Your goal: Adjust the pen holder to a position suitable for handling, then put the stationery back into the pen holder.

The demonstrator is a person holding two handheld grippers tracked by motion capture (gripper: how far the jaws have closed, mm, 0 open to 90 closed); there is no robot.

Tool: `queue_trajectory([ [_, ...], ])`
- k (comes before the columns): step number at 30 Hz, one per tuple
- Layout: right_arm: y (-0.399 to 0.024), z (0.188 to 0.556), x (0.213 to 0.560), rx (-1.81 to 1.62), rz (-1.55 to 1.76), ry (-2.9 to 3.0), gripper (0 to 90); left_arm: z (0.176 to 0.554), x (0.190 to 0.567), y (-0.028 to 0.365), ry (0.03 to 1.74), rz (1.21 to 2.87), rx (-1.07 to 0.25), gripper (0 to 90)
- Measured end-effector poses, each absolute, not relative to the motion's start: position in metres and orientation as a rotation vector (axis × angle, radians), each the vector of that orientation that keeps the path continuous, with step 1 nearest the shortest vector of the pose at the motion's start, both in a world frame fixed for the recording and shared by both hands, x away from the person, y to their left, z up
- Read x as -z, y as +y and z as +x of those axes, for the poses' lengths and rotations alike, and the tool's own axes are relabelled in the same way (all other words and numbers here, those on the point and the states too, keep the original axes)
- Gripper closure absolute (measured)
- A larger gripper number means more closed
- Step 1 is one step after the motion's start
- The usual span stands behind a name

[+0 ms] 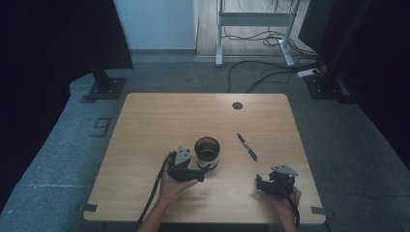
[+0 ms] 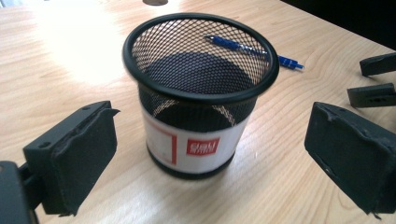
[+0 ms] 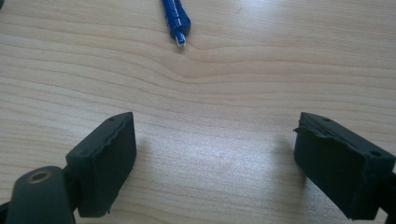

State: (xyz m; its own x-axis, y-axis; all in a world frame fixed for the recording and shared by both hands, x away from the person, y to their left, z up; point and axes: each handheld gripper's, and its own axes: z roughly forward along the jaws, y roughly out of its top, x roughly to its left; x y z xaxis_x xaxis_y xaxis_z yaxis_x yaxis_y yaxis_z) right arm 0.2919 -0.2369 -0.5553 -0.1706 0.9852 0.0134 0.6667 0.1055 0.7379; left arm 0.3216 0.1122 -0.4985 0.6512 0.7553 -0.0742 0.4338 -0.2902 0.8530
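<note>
A black mesh pen cup [image 1: 207, 152] with a white and red label stands upright near the middle of the wooden table [image 1: 145, 125]. My left gripper [image 1: 204, 170] sits just in front of it. In the left gripper view the cup [image 2: 201, 93] is empty and stands just ahead of my left gripper [image 2: 212, 116], whose jaws are wide apart and clear of it. A blue pen [image 1: 247, 146] lies flat to the cup's right. My right gripper [image 1: 259, 182] rests open near the front right, with the pen's tip [image 3: 176, 21] farther ahead of my right gripper [image 3: 215, 140].
A round cable hole [image 1: 237, 105] sits near the table's far edge. Beyond the table are two dark stand bases [image 1: 104, 87], a white desk frame [image 1: 220, 43] and loose cables [image 1: 261, 72] on the grey floor. The right gripper's jaws [image 2: 373, 79] show past the cup.
</note>
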Motion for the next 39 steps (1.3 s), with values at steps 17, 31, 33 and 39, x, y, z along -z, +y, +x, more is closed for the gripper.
queue_trajectory([
  [17, -0.237, 0.292, 0.555, -0.848, 1.606, 1.896, 12.5, 0.293, 0.518, 0.163, 1.021, 1.921, -0.435, 6.2],
  [31, -0.237, 0.292, 0.555, -0.847, 1.607, 1.893, 12.4, 0.289, 0.527, 0.184, 1.076, 1.933, -0.453, 8.6],
  [33, -0.237, 0.292, 0.555, -0.846, 1.607, 1.894, 12.5, 0.289, 0.529, 0.184, 1.077, 1.936, -0.454, 8.6],
  [39, -0.236, 0.291, 0.555, -0.849, 1.587, 1.901, 12.8, 0.29, 0.53, 0.186, 1.082, 1.941, -0.452, 9.4],
])
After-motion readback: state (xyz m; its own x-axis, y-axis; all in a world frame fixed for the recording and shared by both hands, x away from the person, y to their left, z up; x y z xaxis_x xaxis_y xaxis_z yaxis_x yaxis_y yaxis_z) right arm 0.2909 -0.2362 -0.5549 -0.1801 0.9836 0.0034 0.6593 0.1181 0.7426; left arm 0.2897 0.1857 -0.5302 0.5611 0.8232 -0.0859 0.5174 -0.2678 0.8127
